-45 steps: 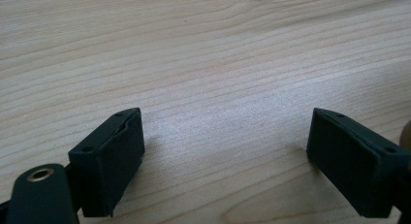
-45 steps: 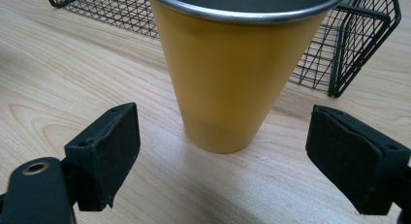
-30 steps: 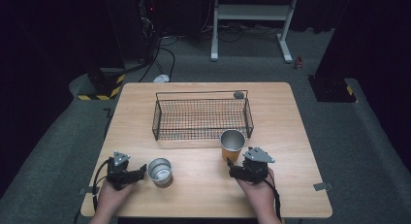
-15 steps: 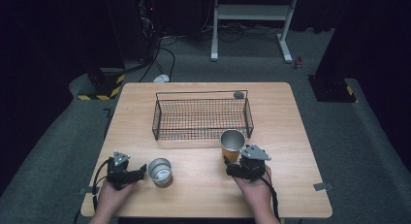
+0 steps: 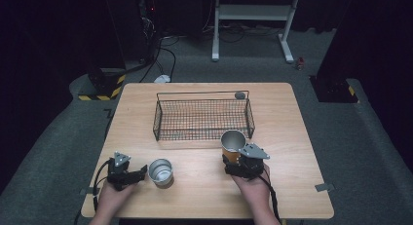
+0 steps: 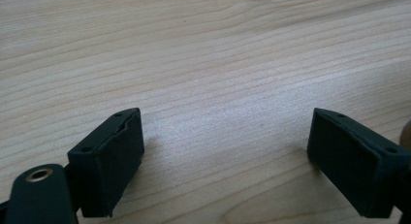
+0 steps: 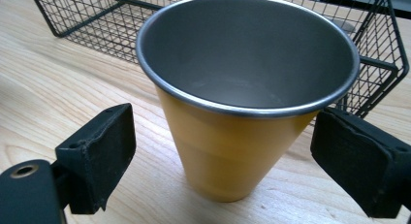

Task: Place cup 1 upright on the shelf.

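Note:
A yellow metal cup (image 5: 233, 143) (image 7: 228, 151) stands upright on the wooden table (image 5: 195, 196), just in front of the wire basket (image 5: 202, 117). My right gripper (image 5: 234, 160) (image 7: 228, 161) is open with one jaw on either side of the cup's lower half; the pads (image 7: 99, 153) stand apart from its wall. A silver cup (image 5: 160, 171) stands upright near the front left. My left gripper (image 5: 142, 172) (image 6: 225, 161) rests just left of it, pointing at it, open over bare wood.
The black wire basket (image 7: 373, 64) sits mid-table with nothing in it. A small grey round object (image 5: 239, 95) lies behind its far right corner. Dark floor, cables and a white stand surround the table.
My right gripper has slid slightly left and forward, bringing its jaws around the yellow cup. The left gripper and both cups have stayed put.

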